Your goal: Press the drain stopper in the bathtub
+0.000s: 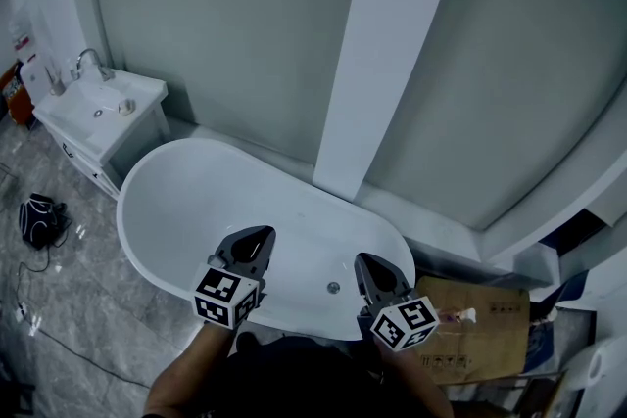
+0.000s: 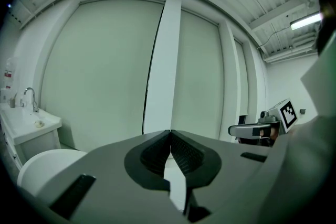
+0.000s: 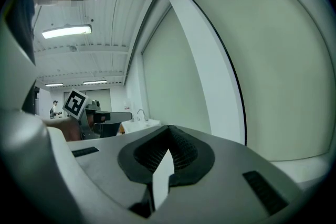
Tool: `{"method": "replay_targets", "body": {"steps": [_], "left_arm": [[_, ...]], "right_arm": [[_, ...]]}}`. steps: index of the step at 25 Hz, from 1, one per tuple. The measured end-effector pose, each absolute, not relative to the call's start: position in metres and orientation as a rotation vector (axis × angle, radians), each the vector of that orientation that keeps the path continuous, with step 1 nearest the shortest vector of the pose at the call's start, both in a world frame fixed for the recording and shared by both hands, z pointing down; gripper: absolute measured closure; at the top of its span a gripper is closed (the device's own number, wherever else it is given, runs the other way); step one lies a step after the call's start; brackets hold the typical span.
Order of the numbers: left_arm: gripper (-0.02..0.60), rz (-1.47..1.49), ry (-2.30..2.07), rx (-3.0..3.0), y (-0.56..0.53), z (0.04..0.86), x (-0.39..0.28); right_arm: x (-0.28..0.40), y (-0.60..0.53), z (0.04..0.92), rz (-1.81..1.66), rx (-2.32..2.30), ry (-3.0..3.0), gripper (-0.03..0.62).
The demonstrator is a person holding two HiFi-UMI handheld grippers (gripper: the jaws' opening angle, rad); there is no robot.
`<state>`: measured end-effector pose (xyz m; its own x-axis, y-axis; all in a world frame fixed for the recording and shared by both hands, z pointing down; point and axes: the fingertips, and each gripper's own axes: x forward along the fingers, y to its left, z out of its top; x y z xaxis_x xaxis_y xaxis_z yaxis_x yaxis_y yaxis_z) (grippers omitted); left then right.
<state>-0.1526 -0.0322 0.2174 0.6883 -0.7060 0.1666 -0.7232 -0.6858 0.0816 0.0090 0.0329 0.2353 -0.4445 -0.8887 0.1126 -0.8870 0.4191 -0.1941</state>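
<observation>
A washbasin (image 1: pixel 98 103) stands left of the white bathtub (image 1: pixel 216 191). The left gripper (image 1: pixel 257 238) hovers over the tub, clenched on nothing. The drain stopper (image 1: pixel 333 288) lies on the tub floor between it and the right gripper (image 1: pixel 370 261), likewise clenched, empty.

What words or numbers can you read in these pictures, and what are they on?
No text is readable anywhere.
Wall sign near the sink: red and white, too small to read.
Label on the cardboard box: blurred, unreadable.
Cubes on the left gripper and right gripper: black-and-white square patterns only, no letters or numbers.
</observation>
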Motion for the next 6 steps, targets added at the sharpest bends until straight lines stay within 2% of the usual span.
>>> {"method": "replay_targets", "body": {"steps": [6], "left_arm": [[0.566, 0.178, -1.177, 2.739, -0.0334, 0.2201, -0.1515]], "right_arm": [[0.0165, 0.0295, 0.2366, -0.374, -1.660, 2.626, 0.583]]}}
